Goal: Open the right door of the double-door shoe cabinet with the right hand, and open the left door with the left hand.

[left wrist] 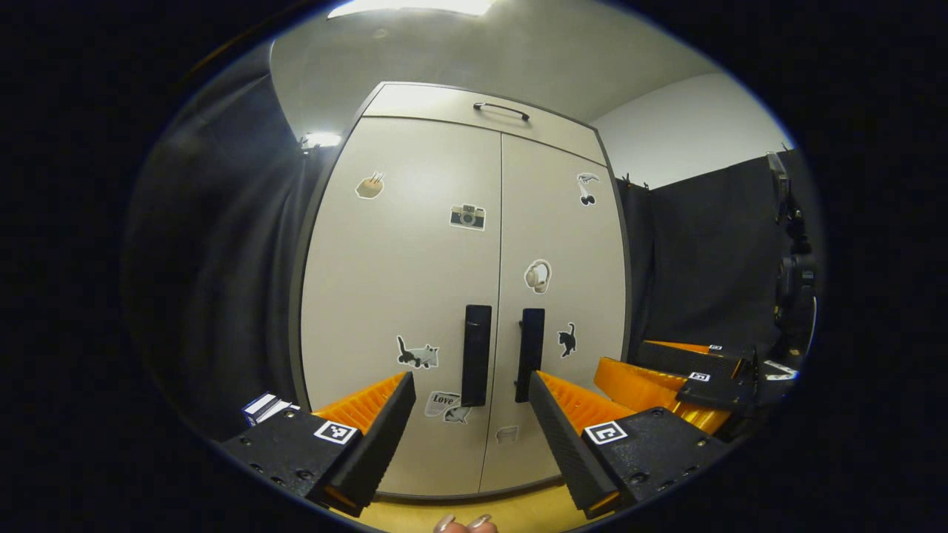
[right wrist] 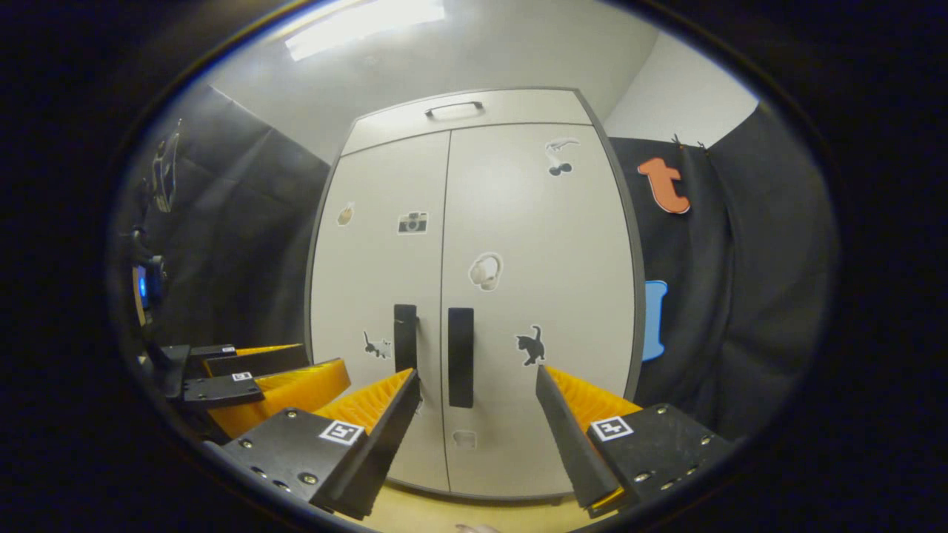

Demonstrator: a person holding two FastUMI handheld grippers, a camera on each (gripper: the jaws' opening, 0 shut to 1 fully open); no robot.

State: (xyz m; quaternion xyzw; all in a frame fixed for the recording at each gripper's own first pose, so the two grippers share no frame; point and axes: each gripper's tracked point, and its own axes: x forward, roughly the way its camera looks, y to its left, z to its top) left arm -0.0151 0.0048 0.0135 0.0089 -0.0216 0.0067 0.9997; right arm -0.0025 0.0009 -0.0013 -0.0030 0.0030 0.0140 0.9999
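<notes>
L gripper (left wrist: 471,400): jaws wide apart, nothing between the fingers (left wrist: 385,426), held short of the cabinet (left wrist: 415,296). In the left gripper view its black/orange fingers frame both handles: L handle (left wrist: 476,355) and R handle (left wrist: 529,354) sit in the gap between the tips, no contact w/ either. Fingertips of the holding hand (left wrist: 465,523) peek in at the bottom edge.

R gripper (right wrist: 479,396): also spread open, empty, off the cabinet. In the right gripper view the R handle (right wrist: 460,357) lies in the gap between its fingers; the L handle (right wrist: 405,338) is just above the left-side fingertip, partly overlapped by it. In that view the L gripper (right wrist: 252,374) shows at lower left, beside and a bit behind. In the left gripper view the R gripper (left wrist: 685,374) shows at lower right, jaws apart too.

Cabinet: pale grey, two tall doors, both closed, seam running straight down the middle. L door (left wrist: 404,296) and R door (left wrist: 566,296) flush w/ each other. Black vertical handles either side of the seam, low on the doors. Top drawer w/ a bar pull (left wrist: 501,110). Stickers on the doors: camera (left wrist: 467,216), headphones (left wrist: 538,276), cats (left wrist: 417,354). Wood-tone floor (left wrist: 518,511) under the cabinet. Black cloth (left wrist: 215,244) hangs on both sides.
</notes>
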